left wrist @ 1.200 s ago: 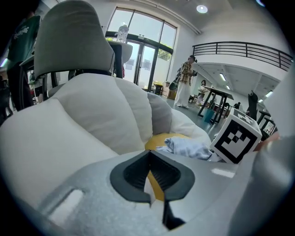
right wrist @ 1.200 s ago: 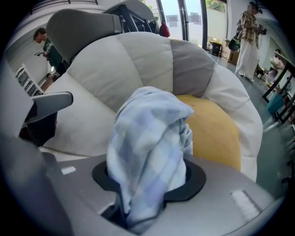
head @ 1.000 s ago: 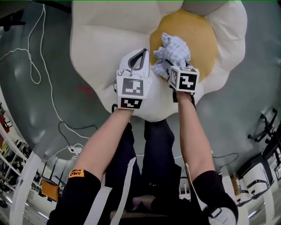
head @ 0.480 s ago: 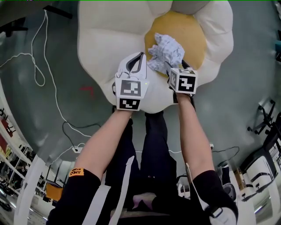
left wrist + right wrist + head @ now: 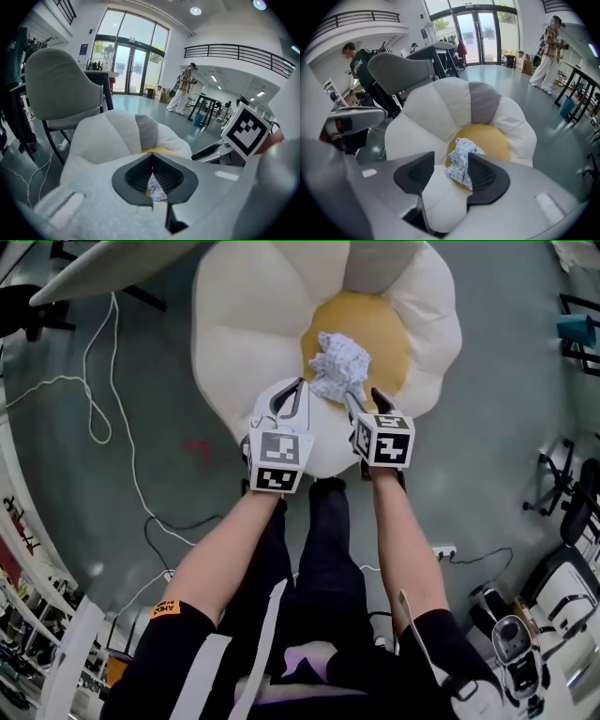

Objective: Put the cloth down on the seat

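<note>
Cloth down: the cloth [image 5: 337, 367] lies crumpled on the yellow centre [image 5: 384, 329] of the flower-shaped seat [image 5: 244, 343], clear of both grippers. The right gripper [image 5: 364, 397] hangs above it with its jaws spread, though they have just been closing. Nothing is between them, and the cloth shows beyond the gap, untouched. The left gripper [image 5: 292, 390], just beside it over the seat's near edge, has its jaw tips pressed together on nothing.
</note>
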Action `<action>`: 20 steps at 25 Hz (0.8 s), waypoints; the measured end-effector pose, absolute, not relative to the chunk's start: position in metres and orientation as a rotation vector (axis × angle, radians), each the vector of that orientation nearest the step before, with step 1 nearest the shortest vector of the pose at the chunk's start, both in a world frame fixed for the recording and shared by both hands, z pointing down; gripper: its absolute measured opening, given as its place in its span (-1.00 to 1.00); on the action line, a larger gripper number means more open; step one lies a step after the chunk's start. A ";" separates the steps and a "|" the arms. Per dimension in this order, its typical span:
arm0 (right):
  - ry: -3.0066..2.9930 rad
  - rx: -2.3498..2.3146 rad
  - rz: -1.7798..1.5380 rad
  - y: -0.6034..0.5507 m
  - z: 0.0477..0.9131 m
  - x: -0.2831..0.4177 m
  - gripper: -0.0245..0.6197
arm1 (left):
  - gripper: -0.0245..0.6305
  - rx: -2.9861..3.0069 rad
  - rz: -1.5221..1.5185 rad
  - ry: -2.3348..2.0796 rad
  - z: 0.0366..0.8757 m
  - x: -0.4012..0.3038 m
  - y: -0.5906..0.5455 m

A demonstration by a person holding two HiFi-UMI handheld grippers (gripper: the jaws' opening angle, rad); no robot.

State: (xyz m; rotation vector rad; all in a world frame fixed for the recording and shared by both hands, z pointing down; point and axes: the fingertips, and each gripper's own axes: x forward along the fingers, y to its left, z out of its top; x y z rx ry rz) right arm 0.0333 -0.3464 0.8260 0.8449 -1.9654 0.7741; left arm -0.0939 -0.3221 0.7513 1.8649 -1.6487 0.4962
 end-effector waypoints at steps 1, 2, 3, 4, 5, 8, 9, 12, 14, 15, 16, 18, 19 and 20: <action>-1.980 0.859 0.784 -0.343 0.813 0.031 -0.25 | -0.93 1.873 0.490 -1.650 0.741 -0.095 -0.320; -1.995 0.875 0.796 -0.339 0.800 0.028 -0.31 | -0.92 1.884 0.485 -1.649 0.731 -0.096 -0.316; -2.008 0.894 0.807 -0.335 0.787 0.024 -0.36 | -0.92 1.897 0.485 -1.647 0.720 -0.096 -0.312; -2.020 0.919 0.813 -0.331 0.773 0.022 -0.42 | -0.92 1.912 0.489 -1.643 0.710 -0.096 -0.307; -2.031 0.947 0.812 -0.328 0.758 0.020 -0.50 | -0.92 1.922 0.493 -1.640 0.701 -0.096 -0.302; -2.053 1.013 0.791 -0.322 0.722 0.015 -0.73 | -0.92 1.914 0.482 -1.644 0.679 -0.103 -0.290; -2.055 1.023 0.779 -0.320 0.713 0.013 -0.80 | -0.93 1.907 0.474 -1.648 0.673 -0.106 -0.287; -2.058 1.037 0.748 -0.311 0.689 0.010 -0.91 | -0.92 1.909 0.458 -1.648 0.654 -0.109 -0.278; -2.070 1.047 0.736 -0.306 0.671 0.009 -0.92 | -0.92 1.927 0.448 -1.642 0.639 -0.108 -0.274; -2.078 1.052 0.729 -0.303 0.662 0.008 -0.92 | -0.92 1.937 0.441 -1.638 0.631 -0.107 -0.272; -2.083 1.056 0.722 -0.299 0.653 0.008 -0.92 | -0.92 1.949 0.434 -1.632 0.623 -0.106 -0.269; -2.094 1.054 0.696 -0.290 0.633 0.004 -0.92 | -0.92 1.986 0.423 -1.612 0.607 -0.104 -0.264; -2.105 1.048 0.672 -0.285 0.623 0.001 -0.92 | -0.92 2.011 0.421 -1.599 0.600 -0.102 -0.262; -2.120 1.042 0.644 -0.280 0.613 -0.002 -0.92 | -0.92 2.036 0.420 -1.586 0.592 -0.100 -0.259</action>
